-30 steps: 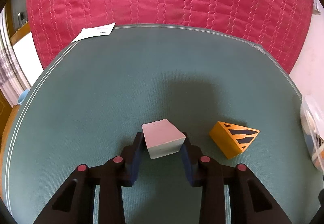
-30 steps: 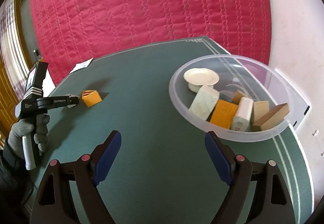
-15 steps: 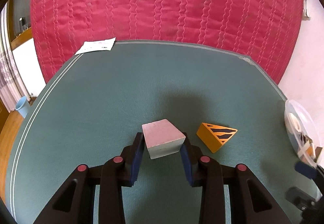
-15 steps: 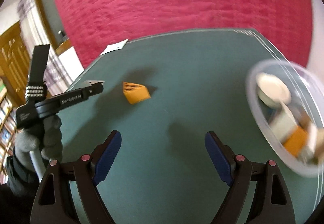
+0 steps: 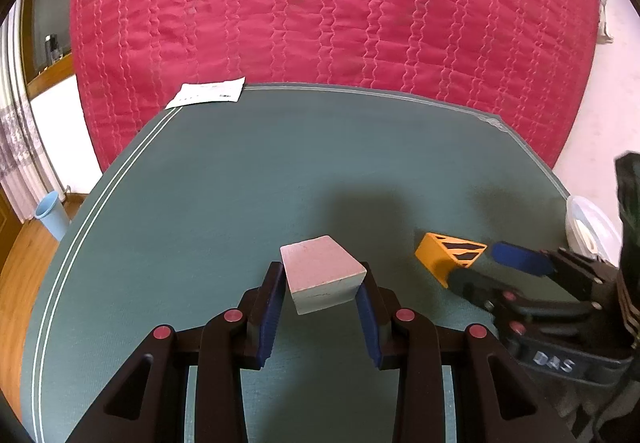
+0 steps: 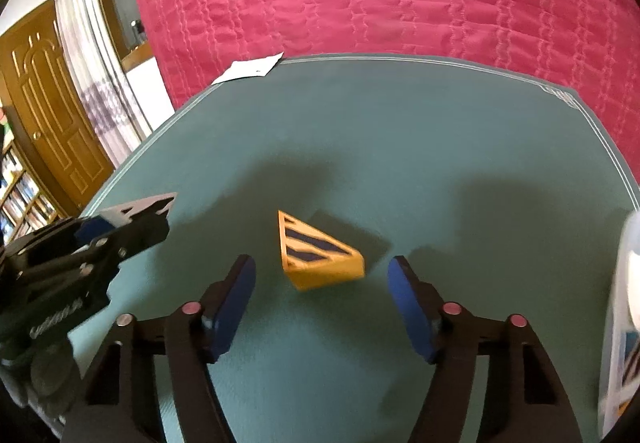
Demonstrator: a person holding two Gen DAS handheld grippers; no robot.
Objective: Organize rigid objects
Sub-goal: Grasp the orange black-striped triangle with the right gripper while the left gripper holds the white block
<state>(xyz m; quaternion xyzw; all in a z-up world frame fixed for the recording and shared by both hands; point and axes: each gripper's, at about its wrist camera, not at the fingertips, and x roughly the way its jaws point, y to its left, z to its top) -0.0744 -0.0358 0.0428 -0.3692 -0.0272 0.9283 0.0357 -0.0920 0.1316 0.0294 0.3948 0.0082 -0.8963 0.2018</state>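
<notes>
Nearest to you, your left gripper (image 5: pixel 322 297) is clamped on a pale grey block (image 5: pixel 322 273), its blue pads pressed against the block's two sides and holding it clear of the green worktop (image 5: pixel 240 183).

Your right gripper (image 6: pixel 320 279) has its jaws apart and closing, with the orange wedge with dark stripes (image 6: pixel 318 253) lying on the worktop just ahead of the fingertips and not yet touched by either pad. From the left wrist camera, that same wedge (image 5: pixel 448 255) sits just to the right of the grey block, with the right gripper's blue pad close beside it.

At the right edge of the worktop stands a clear plastic bowl (image 5: pixel 588 227); what lies inside is too blurred to make out.

Farther back, a white slip of paper (image 5: pixel 208 95) lies at the worktop's far left corner. Behind it rises a quilted red bedspread (image 5: pixel 320 11). Off to the left, a light blue cup (image 5: pixel 52 213) stands on the wooden floor, and a brown panelled door (image 6: pixel 52 115) shows in the right wrist view.
</notes>
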